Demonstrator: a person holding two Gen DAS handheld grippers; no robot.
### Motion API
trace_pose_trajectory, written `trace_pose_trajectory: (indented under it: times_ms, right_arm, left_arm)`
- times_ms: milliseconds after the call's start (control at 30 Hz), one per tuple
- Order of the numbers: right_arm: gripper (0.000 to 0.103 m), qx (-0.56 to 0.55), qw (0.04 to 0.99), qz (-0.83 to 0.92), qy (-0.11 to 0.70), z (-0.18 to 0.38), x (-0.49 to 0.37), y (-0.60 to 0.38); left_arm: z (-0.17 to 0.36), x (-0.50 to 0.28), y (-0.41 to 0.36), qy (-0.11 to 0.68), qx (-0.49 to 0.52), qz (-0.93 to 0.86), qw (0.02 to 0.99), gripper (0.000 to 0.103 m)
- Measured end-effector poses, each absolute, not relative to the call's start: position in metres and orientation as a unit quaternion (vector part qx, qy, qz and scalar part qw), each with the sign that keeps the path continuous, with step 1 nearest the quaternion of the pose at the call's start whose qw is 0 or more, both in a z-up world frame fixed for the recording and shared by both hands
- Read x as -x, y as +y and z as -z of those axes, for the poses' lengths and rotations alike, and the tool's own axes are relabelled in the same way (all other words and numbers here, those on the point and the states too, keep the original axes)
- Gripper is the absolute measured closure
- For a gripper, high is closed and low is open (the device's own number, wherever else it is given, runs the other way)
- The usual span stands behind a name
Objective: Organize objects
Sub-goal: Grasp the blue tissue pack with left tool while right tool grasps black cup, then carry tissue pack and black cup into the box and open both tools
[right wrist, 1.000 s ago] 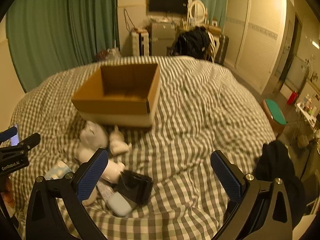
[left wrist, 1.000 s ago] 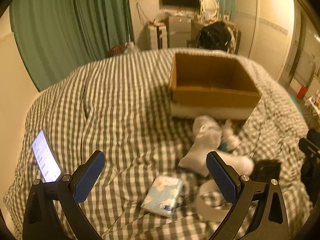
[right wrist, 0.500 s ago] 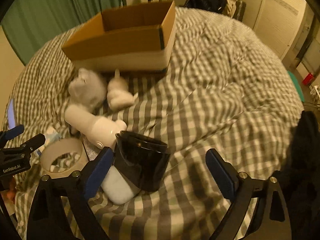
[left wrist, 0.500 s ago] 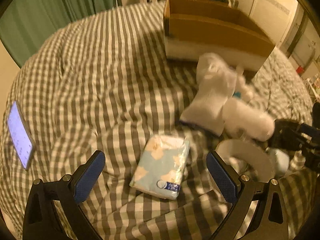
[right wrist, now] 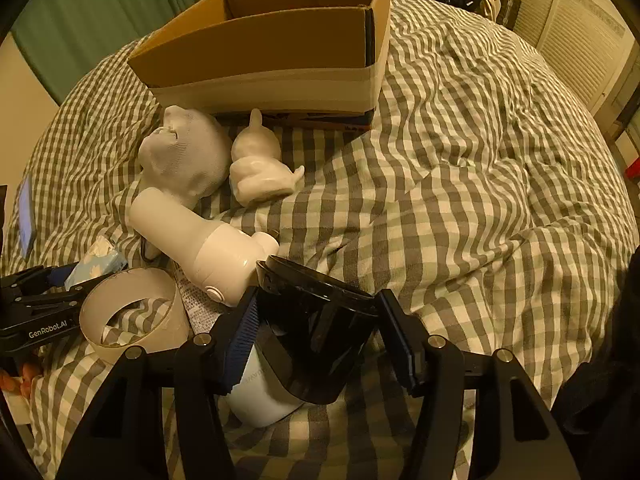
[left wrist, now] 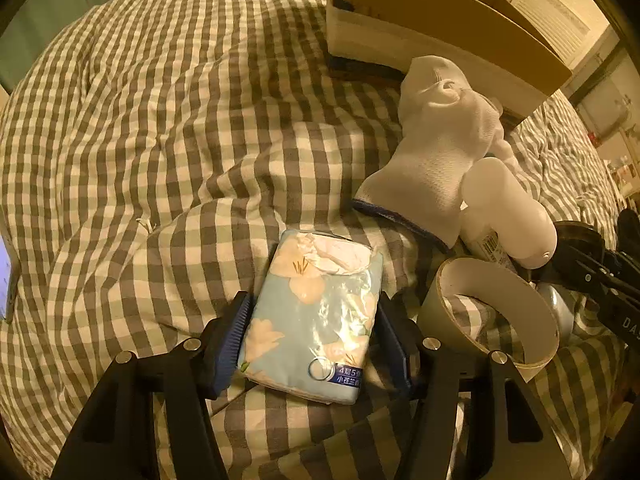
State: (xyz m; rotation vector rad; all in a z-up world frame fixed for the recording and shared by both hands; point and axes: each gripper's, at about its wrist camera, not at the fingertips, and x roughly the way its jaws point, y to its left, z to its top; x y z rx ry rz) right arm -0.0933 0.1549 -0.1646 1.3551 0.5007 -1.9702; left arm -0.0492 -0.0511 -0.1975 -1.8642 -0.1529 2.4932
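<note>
My left gripper [left wrist: 316,344] is shut on a light-blue flowered tissue pack [left wrist: 316,320] lying on the checked bedcover. My right gripper [right wrist: 316,340] is shut on a black glossy container [right wrist: 320,328] that lies over a white object [right wrist: 260,392]. An open cardboard box [right wrist: 272,40] stands behind them; it also shows in the left wrist view [left wrist: 440,12]. Between lie a white sock [left wrist: 436,148], a white bottle [right wrist: 200,240], a white rabbit figure [right wrist: 260,168] and a tape roll [left wrist: 496,312].
A lit phone [right wrist: 27,216] lies at the bed's left edge. Green curtains [right wrist: 120,0] hang behind the bed, a wardrobe [right wrist: 580,20] stands at right. The bedcover [right wrist: 480,160] right of the box is bare and rumpled.
Both grippers moved down and forward onto the bed. The left closed around the tissue pack, the right closed around the black container.
</note>
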Motion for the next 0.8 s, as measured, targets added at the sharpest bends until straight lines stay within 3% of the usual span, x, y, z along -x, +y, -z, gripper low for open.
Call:
trace_pose_trajectory:
  times_ms: [800]
  right_arm:
    - [0.046,-0.411,0.365,0.818,0.171,0.068,0.058,0.184]
  left_arm:
    - [0.086,0.026,-0.031,-0.014,0.493,-0.870,-0.001,0.042]
